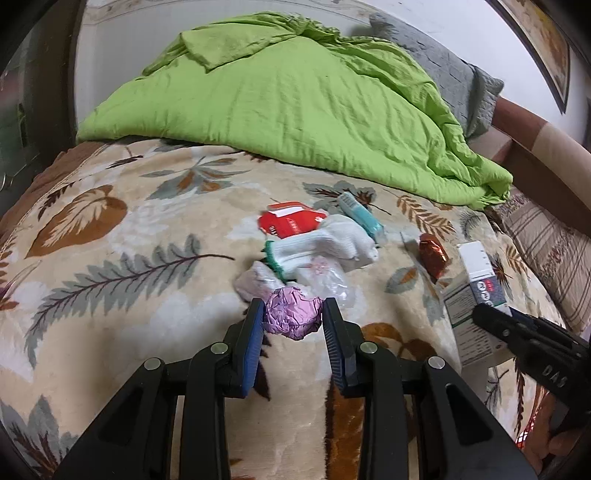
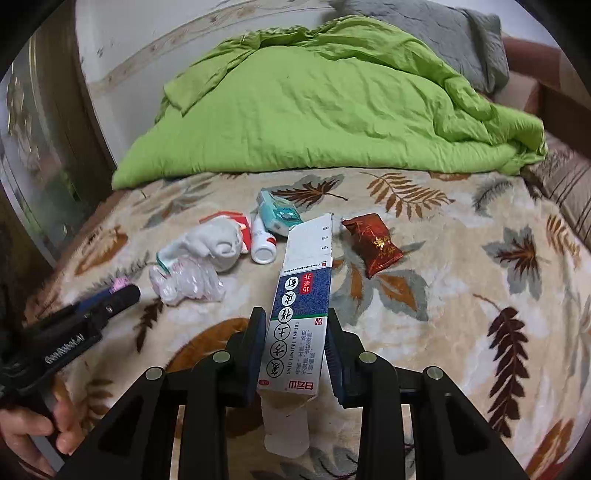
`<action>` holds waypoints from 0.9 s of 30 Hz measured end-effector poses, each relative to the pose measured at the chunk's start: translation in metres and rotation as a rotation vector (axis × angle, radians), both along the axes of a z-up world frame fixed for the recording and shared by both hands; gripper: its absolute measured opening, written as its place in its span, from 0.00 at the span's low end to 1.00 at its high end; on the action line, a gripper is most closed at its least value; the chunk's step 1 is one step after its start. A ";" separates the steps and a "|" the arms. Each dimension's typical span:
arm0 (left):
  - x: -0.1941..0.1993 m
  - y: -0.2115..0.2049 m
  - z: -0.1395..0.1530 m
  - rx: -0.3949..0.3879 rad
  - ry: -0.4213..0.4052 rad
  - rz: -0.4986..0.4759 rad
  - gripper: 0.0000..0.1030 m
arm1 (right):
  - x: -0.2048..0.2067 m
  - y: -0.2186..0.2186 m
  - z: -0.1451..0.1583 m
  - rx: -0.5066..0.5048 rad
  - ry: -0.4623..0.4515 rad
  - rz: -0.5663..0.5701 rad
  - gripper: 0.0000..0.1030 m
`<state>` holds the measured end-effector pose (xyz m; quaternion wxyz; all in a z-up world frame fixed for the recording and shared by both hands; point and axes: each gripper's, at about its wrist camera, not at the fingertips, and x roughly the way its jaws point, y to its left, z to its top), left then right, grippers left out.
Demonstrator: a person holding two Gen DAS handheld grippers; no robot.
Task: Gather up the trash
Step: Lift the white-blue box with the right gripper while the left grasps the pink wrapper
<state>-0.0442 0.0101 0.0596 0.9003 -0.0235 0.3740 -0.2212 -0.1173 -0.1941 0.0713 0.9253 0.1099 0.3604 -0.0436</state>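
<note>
My left gripper (image 1: 293, 314) is shut on a crumpled purple foil ball (image 1: 291, 312), held just above the leaf-patterned blanket (image 1: 129, 295). My right gripper (image 2: 297, 325) is shut on an open blue-and-white medicine box (image 2: 301, 306); that box also shows in the left wrist view (image 1: 474, 295). More trash lies on the bed: a red wrapper (image 1: 290, 221), a clear plastic wrapper (image 2: 188, 282), a brown candy packet (image 2: 373, 243), a teal tissue pack (image 2: 279, 216) and a small white bottle (image 2: 263, 243).
A white sock with a green cuff (image 1: 325, 243) lies among the trash. A green duvet (image 1: 295, 107) and a grey pillow (image 2: 443, 33) fill the far half of the bed. A striped cushion (image 1: 554, 251) lies at the right edge.
</note>
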 end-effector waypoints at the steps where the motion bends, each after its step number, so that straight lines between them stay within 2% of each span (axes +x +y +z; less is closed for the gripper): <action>1: 0.000 0.000 0.000 0.000 0.000 0.001 0.30 | 0.000 -0.001 0.001 0.012 -0.008 0.002 0.32; 9: -0.012 -0.017 0.003 0.089 -0.072 -0.015 0.30 | -0.003 0.005 0.008 0.030 -0.058 0.033 0.32; 16: -0.019 -0.028 0.006 0.158 -0.134 0.001 0.30 | -0.004 0.005 0.008 0.045 -0.058 0.035 0.32; 27: -0.021 -0.029 0.007 0.170 -0.149 0.011 0.30 | -0.006 0.008 0.010 0.056 -0.068 0.045 0.32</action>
